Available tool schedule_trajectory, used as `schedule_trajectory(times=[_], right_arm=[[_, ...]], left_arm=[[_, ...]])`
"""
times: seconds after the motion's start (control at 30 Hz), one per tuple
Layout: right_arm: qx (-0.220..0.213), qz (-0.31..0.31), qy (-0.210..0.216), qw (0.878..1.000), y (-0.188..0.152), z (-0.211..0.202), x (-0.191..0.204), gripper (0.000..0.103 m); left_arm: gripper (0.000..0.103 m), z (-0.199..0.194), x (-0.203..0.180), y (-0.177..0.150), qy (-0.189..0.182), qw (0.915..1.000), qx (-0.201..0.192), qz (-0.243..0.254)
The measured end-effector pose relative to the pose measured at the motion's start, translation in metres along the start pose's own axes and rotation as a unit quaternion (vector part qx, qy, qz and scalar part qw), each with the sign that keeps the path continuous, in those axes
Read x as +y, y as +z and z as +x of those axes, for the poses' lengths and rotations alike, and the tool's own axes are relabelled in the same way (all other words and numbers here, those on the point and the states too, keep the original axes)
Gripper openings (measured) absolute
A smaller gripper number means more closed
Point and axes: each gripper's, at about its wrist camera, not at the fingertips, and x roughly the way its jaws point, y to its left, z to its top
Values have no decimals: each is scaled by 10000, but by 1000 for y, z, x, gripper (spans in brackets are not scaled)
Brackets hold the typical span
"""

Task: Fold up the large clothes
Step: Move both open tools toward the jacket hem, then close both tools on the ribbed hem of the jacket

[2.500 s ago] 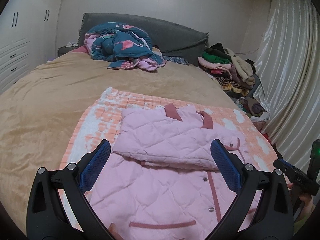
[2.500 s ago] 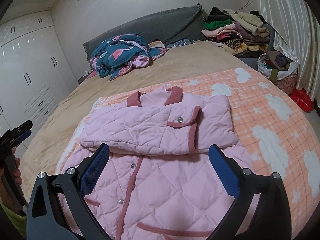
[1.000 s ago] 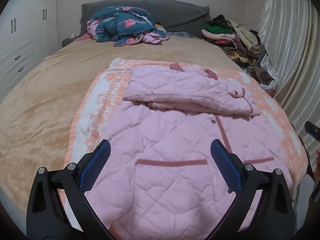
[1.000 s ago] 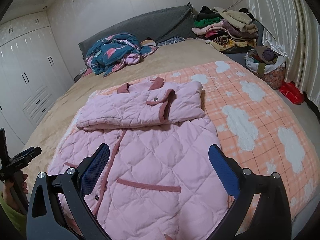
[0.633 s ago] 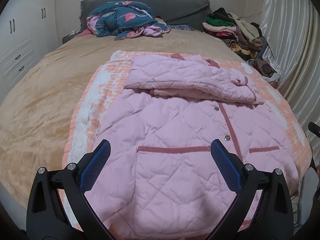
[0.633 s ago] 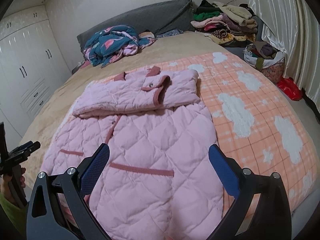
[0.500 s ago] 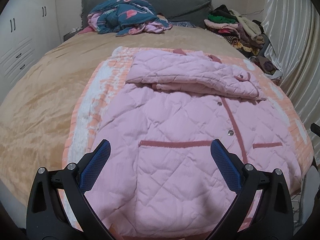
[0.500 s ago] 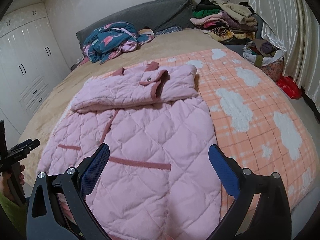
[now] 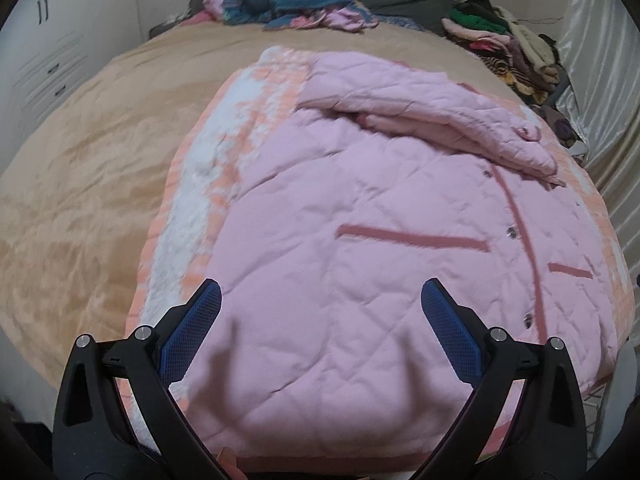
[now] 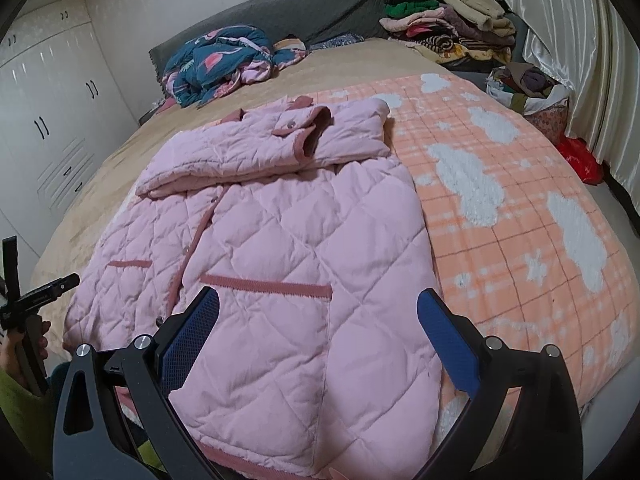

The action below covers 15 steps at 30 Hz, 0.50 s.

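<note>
A pink quilted coat [image 9: 360, 240] with dark pink trim lies front up on an orange cloud-pattern blanket [image 10: 500, 200] on the bed. It also shows in the right wrist view [image 10: 280, 248]. Both sleeves are folded across its chest [image 10: 260, 148]. Its hem hangs at the near edge of the bed. My left gripper [image 9: 320, 320] is open and empty above the coat's lower left part. My right gripper [image 10: 318, 324] is open and empty above the lower right part, near the pocket trim [image 10: 264, 285]. The left gripper also shows at the left edge of the right wrist view [image 10: 36, 300].
A tan bedspread [image 9: 100, 140] covers the bed. A teal flamingo-print bundle [image 10: 220, 64] lies by the grey headboard [image 10: 300, 4]. A pile of clothes [image 10: 448, 28] and a bag [image 10: 532, 92] stand at the right near curtains. White wardrobes [image 10: 48, 100] line the left wall.
Both grippers have pulled back from the folded sleeves toward the coat's hem at the near bed edge and dropped lower. Both stay open. The coat has not moved.
</note>
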Motion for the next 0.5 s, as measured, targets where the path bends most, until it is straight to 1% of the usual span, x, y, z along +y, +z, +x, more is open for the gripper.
schedule_trajectory(times=[0.17,0.33,0.47,0.5], right_arm=[[35,46,21,10000,-4,0,-5,99],[63,81,10,9999,-8,-1,-8,99],[102,107,-3,9999,-12,-2,-11,99],[112,110,-19,9999,-14,-2,-12,99]], left_arm=[[94,7,21,-10,34,9997,234,-60],[93,15,41,-22,-206,9981,538,-224],[93,17,50,-34,-539,9954,759,-245],[91,17,52,-36,-575,9950,784,-248]])
